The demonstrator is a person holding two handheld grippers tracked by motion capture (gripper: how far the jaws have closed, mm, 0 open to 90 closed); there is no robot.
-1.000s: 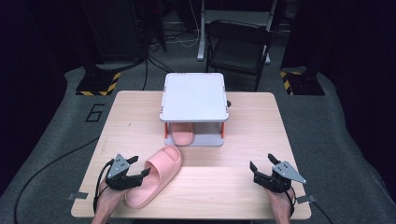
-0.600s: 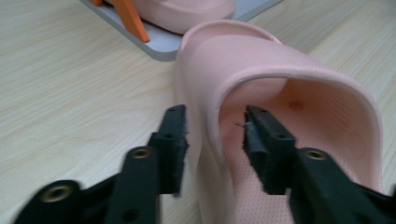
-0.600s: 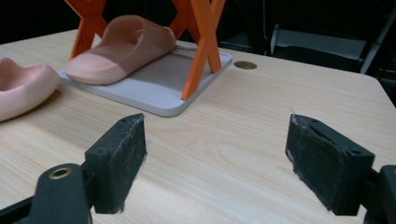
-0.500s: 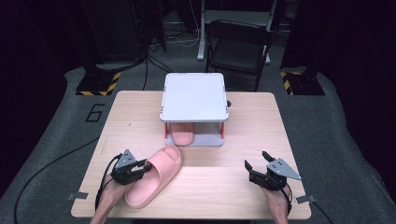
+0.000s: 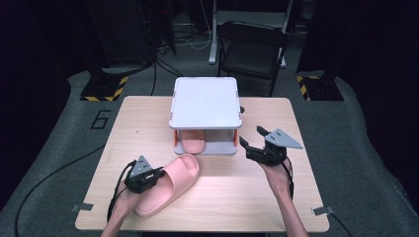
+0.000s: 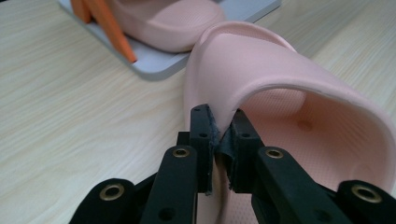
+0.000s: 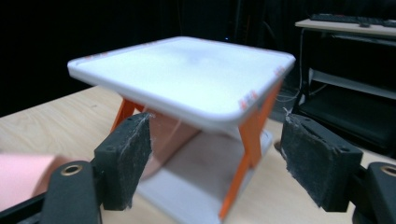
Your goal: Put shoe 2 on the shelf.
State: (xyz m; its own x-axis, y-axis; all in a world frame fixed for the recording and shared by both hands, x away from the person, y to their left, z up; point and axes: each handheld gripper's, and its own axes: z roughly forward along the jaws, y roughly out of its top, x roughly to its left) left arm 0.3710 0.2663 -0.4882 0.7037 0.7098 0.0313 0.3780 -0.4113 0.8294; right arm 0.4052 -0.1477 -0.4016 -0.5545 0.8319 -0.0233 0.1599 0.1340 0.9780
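Pinching slipper point(image 5: 168, 185) strap in my left gripper point(image 5: 148, 178), jaws just closed on it, on table point(image 5: 237, 197) before rack point(image 5: 205, 101). Mate point(image 5: 192, 144) already shelved. Right gripper point(image 5: 254, 143) wide, empty. Second slipper left.

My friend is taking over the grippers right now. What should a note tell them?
Left gripper: jaws have just closed, now shut on the side edge of the loose pink slipper, which lies on the table in front of the rack.
Right gripper: jaws open, holding nothing, raised beside the rack's right side.
Small white rack: stands mid-table; the other pink slipper already sits on its lower shelf.
Done: one slipper stowed, second one gripped.
Left: probably lift the gripped slipper and slide it onto the rack; the top shelf looks free.
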